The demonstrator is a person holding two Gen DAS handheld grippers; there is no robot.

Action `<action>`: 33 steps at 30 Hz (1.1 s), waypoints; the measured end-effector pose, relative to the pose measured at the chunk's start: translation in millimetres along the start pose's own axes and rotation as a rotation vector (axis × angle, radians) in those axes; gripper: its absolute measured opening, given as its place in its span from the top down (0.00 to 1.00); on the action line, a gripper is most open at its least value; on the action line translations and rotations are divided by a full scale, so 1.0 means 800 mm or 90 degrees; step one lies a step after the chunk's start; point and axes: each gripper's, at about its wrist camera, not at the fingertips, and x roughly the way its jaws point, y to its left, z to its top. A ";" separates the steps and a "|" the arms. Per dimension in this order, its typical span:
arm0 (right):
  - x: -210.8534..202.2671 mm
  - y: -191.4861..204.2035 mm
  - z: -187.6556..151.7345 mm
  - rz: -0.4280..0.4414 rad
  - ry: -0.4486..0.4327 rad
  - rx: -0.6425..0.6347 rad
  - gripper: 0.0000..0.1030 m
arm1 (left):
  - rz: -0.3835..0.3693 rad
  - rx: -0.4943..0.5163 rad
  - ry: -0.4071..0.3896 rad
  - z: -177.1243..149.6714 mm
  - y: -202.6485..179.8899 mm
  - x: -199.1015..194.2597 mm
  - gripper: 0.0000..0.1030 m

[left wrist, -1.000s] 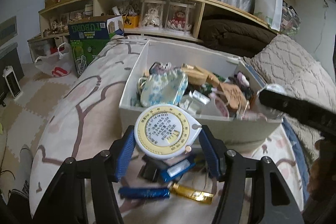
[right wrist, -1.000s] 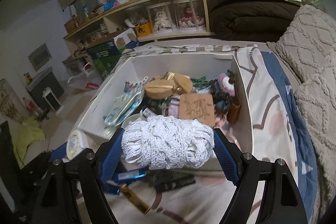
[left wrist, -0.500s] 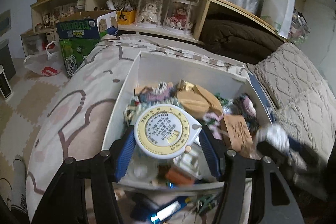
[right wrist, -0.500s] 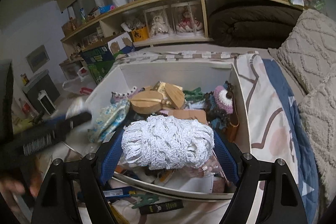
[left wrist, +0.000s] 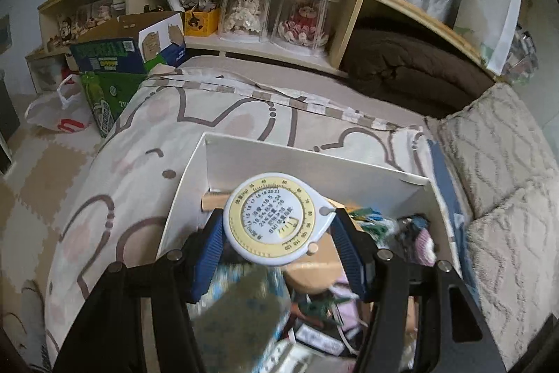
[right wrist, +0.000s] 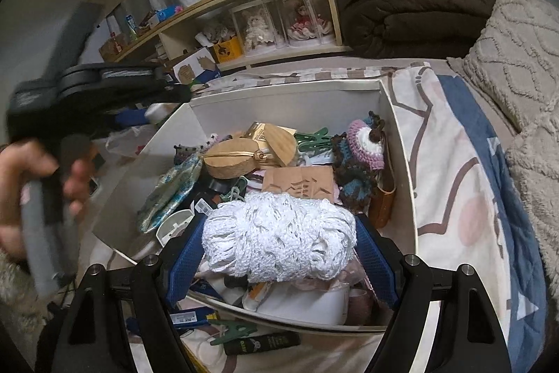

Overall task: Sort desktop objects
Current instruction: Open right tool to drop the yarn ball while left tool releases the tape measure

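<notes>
My left gripper (left wrist: 276,229) is shut on a round white and yellow tape measure (left wrist: 274,221) and holds it above the inside of the white storage box (left wrist: 314,165). My right gripper (right wrist: 279,245) is shut on a white knitted bundle (right wrist: 279,236) above the near part of the same box (right wrist: 279,93). The box holds several things: a wooden case (right wrist: 232,159), a floral pouch (right wrist: 171,189), a crocheted toy (right wrist: 363,149), a cardboard piece (right wrist: 297,182). The left gripper and hand (right wrist: 70,114) show blurred at the left of the right wrist view.
The box sits on a patterned bed cover (left wrist: 122,180). Loose items lie in front of it: a green clip (right wrist: 232,332), a dark tube (right wrist: 262,343), a blue item (right wrist: 188,315). Pillows (left wrist: 506,180) lie right; a shelf (left wrist: 244,23) stands behind.
My left gripper has moved forward with the tape measure, from in front of the box to above its contents. My right gripper has moved forward over the box's near wall with the bundle.
</notes>
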 end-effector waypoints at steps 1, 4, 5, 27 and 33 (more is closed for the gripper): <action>0.001 -0.001 0.000 0.004 0.001 0.003 0.20 | 0.011 0.005 0.005 0.003 -0.001 0.007 0.41; 0.005 -0.003 0.000 0.009 0.003 0.004 0.20 | 0.034 0.010 0.018 0.010 0.001 0.026 0.41; 0.006 -0.003 0.000 0.010 0.003 0.004 0.20 | 0.039 0.011 0.020 0.012 0.002 0.032 0.41; 0.009 -0.012 0.000 0.011 0.011 0.011 0.20 | 0.024 0.082 -0.037 -0.028 0.014 -0.019 0.03; 0.009 -0.015 0.000 0.007 0.023 0.001 0.20 | 0.035 0.076 -0.067 -0.072 0.036 -0.052 0.03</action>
